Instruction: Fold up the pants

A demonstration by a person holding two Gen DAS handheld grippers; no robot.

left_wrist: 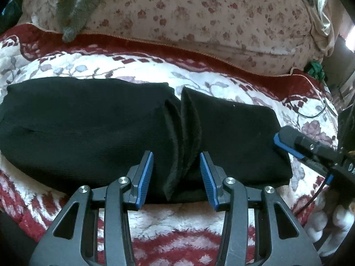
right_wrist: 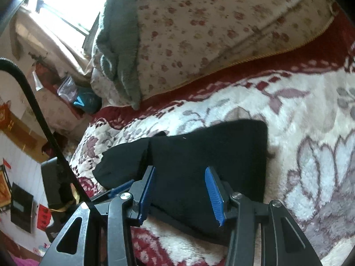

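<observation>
Red-and-white floral blanket (left_wrist: 182, 221) on a bed, black pants (left_wrist: 88, 128) folded across it.
Behind lies a spotted quilt (left_wrist: 199, 22) with a grey cloth (left_wrist: 75, 4) on it. Left gripper (left_wrist: 176, 177) hangs over the pants' near edge, fingers parted, pinching nothing; right gripper (right_wrist: 180, 196) is over their right end, fingers likewise apart and empty.
</observation>
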